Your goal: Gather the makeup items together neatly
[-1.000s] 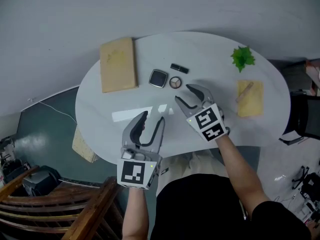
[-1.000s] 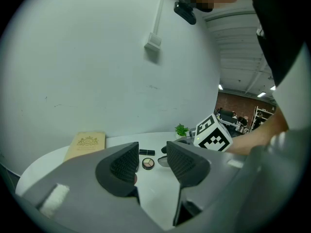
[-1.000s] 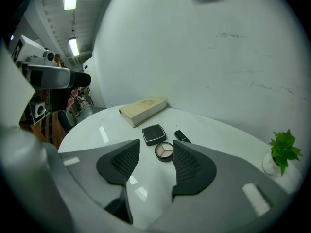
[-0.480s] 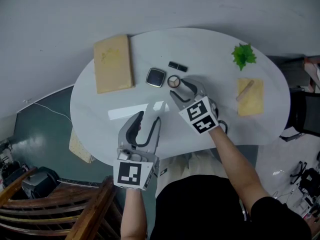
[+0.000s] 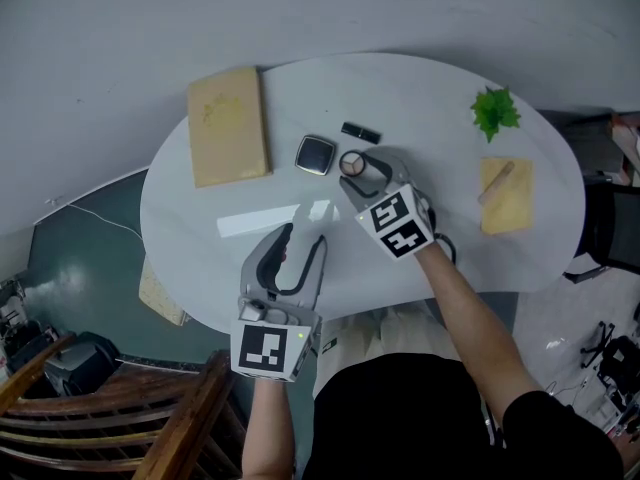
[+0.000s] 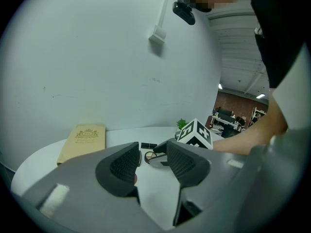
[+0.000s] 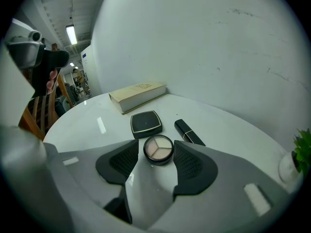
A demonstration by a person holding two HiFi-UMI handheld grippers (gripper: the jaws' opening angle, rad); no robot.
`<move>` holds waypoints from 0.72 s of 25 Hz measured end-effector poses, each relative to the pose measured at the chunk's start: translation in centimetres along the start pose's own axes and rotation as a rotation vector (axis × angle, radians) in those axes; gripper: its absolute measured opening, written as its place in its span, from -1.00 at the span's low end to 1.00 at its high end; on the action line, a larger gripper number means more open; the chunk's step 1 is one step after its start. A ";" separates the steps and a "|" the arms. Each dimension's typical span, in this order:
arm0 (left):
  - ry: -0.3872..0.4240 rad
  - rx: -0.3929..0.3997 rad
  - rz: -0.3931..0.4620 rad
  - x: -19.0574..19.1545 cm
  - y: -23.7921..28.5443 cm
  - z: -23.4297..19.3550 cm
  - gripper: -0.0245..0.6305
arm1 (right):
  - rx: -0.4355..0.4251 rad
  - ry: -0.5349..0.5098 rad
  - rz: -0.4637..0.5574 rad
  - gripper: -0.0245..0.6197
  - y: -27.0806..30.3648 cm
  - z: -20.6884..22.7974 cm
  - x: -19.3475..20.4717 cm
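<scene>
Square compact (image 5: 316, 155) and lipstick (image 5: 360, 133) crowd the round compact (image 5: 351, 163); table (image 5: 200, 230) foreground lies open.

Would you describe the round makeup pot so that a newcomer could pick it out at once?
On the white oval table, look right of the tan book to a cluster of three makeup items. The right gripper, jaws just opened wider, has the pot between its tips. Unlike the square black compact and black lipstick, it is round, with three pale powder wedges.
</scene>
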State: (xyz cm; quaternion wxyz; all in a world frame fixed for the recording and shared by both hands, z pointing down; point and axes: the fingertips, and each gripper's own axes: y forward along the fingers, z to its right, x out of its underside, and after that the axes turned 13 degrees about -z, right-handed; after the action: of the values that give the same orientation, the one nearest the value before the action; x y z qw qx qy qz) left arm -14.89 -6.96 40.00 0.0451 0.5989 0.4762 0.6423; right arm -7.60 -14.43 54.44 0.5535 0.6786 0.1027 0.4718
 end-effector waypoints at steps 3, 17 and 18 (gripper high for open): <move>-0.003 0.002 -0.007 0.1 0.1 0.0 -0.38 | 0.000 -0.002 -0.003 -0.27 0.5 0.1 0.0; -0.013 0.004 -0.016 0.2 0.4 0.0 -0.38 | 0.013 -0.014 -0.037 -0.28 1.4 0.5 0.3; -0.013 0.004 -0.016 0.2 0.4 0.0 -0.38 | 0.012 -0.015 -0.032 -0.28 1.4 0.5 0.2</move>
State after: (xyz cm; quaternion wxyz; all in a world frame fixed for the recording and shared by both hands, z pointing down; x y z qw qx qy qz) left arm -14.74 -7.04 40.39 0.0523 0.5993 0.4822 0.6369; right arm -7.64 -15.12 55.82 0.5577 0.6838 0.1123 0.4569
